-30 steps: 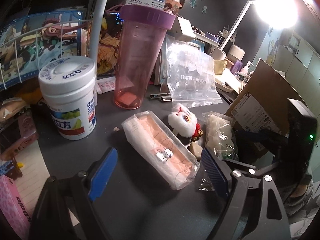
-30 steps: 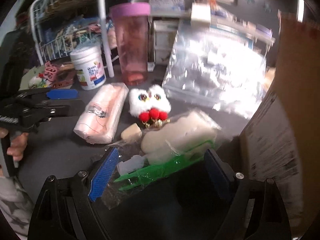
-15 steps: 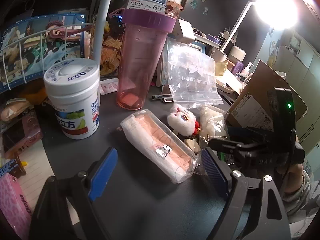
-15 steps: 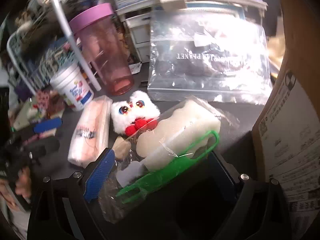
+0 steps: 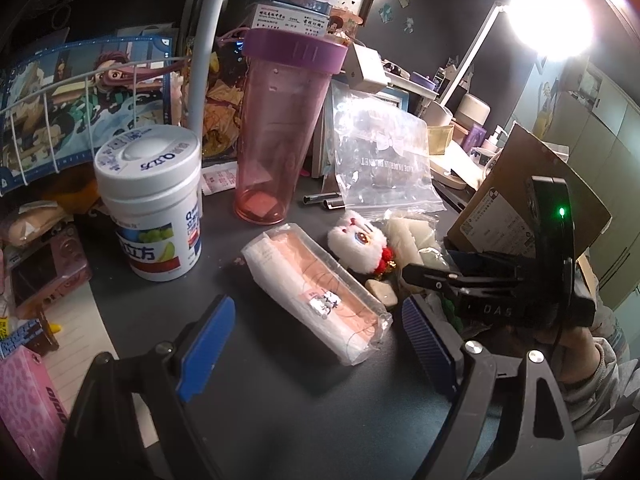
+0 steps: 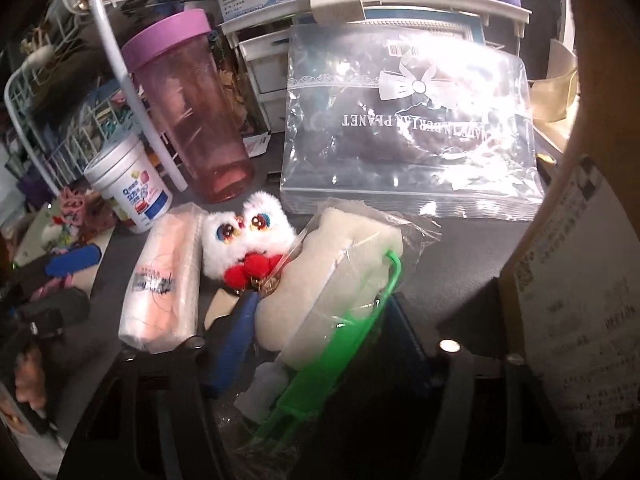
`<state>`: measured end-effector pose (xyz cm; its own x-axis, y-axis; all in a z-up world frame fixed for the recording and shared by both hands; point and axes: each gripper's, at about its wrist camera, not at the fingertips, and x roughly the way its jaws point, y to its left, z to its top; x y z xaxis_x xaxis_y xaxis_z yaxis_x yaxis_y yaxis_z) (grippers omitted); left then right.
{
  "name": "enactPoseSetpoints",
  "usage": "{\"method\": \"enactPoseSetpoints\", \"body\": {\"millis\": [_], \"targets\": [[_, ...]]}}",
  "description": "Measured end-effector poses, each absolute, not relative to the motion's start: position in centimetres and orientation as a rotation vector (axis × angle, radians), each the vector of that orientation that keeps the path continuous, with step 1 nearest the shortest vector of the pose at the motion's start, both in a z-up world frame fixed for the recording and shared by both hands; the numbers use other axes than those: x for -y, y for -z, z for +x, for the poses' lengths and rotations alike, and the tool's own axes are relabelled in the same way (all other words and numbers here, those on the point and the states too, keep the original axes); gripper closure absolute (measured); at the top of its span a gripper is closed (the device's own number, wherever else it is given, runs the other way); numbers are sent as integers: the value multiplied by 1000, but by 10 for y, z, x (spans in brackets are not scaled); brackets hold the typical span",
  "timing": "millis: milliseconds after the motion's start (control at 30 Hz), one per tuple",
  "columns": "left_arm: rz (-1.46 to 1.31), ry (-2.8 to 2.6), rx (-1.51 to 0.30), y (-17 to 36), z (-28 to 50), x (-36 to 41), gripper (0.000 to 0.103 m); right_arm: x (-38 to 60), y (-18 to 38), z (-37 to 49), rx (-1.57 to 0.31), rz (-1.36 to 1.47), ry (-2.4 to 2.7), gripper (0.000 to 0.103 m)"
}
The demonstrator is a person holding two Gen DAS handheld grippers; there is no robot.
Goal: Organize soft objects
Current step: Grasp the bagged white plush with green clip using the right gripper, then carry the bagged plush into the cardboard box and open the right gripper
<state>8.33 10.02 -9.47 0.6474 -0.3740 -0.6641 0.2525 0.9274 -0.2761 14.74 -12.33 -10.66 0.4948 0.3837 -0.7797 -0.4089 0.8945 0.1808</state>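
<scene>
Right wrist view: right tool [image 6: 320, 316], just closing, pinches bagged sponge [image 6: 340, 276], long axis toward one o'clock.

Right gripper [image 6: 320, 336] largely buried under the bagged sponge pack [image 6: 344, 276] at lower centre, its right-hand finger hidden, while the cardboard box [image 6: 580, 280] runs off the right edge, label print unreadable.

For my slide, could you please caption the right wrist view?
Right hand-held gripper closing on a bagged sponge beside a plush toy.
</scene>
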Motion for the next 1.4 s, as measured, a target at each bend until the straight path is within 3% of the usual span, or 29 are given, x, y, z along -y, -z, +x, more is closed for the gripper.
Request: {"method": "enactPoseSetpoints", "body": {"millis": [67, 233, 733, 833, 1000, 1400], "targets": [[-164, 361, -787, 93, 83, -99, 19, 125, 107, 142, -925, -47, -491, 58], [-162, 379, -772, 86, 78, -93, 19, 129, 100, 128, -877, -83, -520, 74], [-181, 536, -669, 32, 55, -52, 19, 115, 24, 52, -623, -122, -847, 74], [-194, 583, -641, 16, 48, -39, 29, 117, 8, 40, -559, -132, -890, 74], [-171, 583, -582, -13, 37, -18, 57, 135, -18, 27, -456, -136, -904, 74], [-50, 588, -498, -76, 37, 56, 62, 202, -64, 18, -277, -76, -856, 74]]}}
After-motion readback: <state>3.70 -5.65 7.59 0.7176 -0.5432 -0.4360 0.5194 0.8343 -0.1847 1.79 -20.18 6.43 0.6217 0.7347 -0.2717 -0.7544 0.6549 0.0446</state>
